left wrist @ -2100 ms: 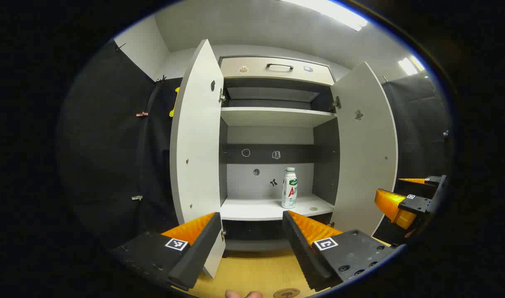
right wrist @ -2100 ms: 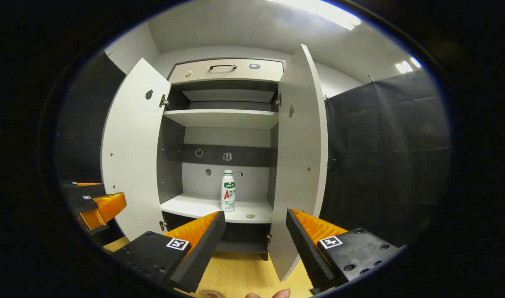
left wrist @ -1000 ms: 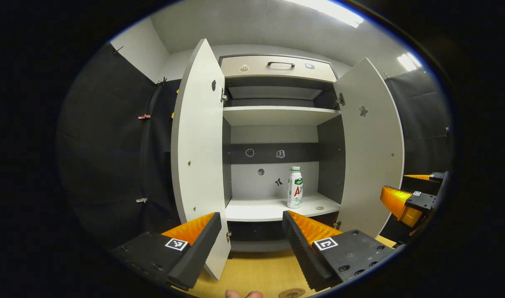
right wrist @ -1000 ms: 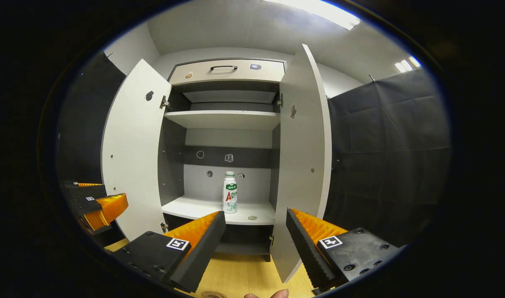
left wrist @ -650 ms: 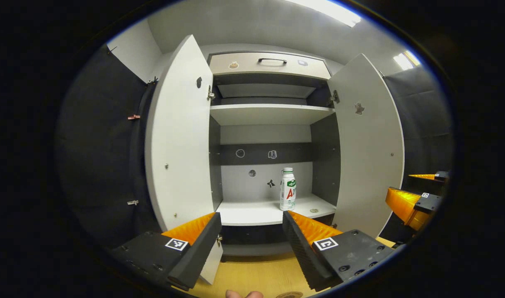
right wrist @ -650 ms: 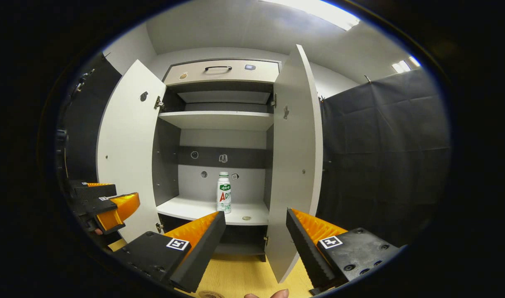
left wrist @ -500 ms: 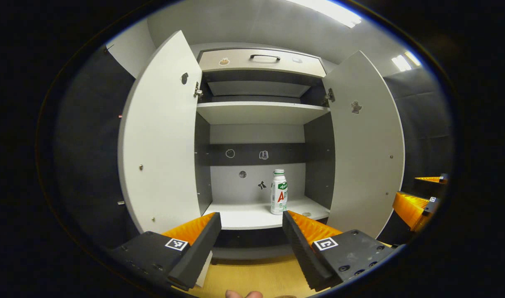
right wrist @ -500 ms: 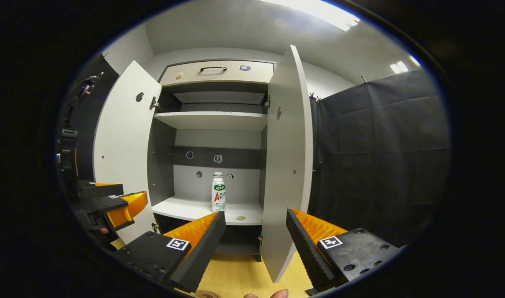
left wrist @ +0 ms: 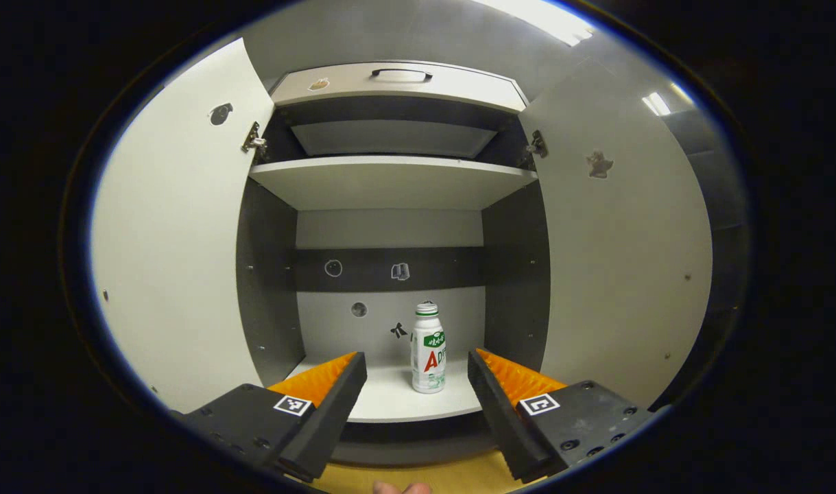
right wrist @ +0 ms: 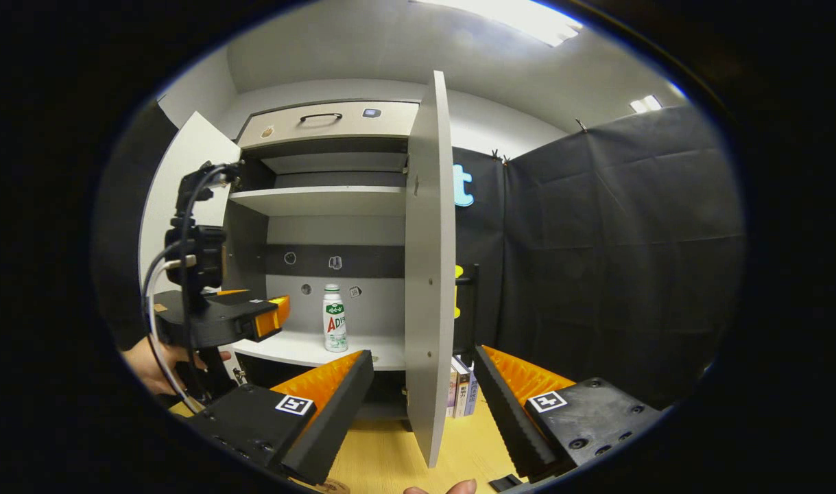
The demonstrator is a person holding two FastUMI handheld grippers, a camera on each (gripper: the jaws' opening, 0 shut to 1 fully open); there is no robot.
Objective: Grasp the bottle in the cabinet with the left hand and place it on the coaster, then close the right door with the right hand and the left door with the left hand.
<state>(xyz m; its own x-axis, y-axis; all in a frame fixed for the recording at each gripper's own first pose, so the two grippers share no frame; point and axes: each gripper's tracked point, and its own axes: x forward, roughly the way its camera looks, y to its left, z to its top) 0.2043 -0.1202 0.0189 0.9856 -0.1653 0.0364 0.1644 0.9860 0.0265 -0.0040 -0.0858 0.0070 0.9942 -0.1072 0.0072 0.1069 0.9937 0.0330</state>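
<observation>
A white bottle (left wrist: 428, 350) with a green and red label stands upright on the cabinet's lower shelf (left wrist: 390, 401), seen also as the bottle (right wrist: 334, 319) in the right gripper view. My left gripper (left wrist: 416, 367) is open in front of the shelf, its fingers either side of the bottle but short of it. From the right gripper view the left gripper (right wrist: 253, 317) hangs at the shelf's left end, held by a hand (right wrist: 150, 363). My right gripper (right wrist: 423, 381) is open near the right door (right wrist: 428, 274), which stands edge-on. The left door (left wrist: 177, 240) is wide open.
A drawer with a dark handle (left wrist: 398, 72) tops the cabinet above an upper shelf (left wrist: 390, 180). Books (right wrist: 461, 391) stand on the wooden table (right wrist: 390, 453) right of the right door. Black cloth walls (right wrist: 610, 261) close the booth on the right.
My left gripper has moved forward and in towards the cabinet, so the bottle now lies between its fingers' line. The right gripper view has swung right, with the right door now edge-on.
</observation>
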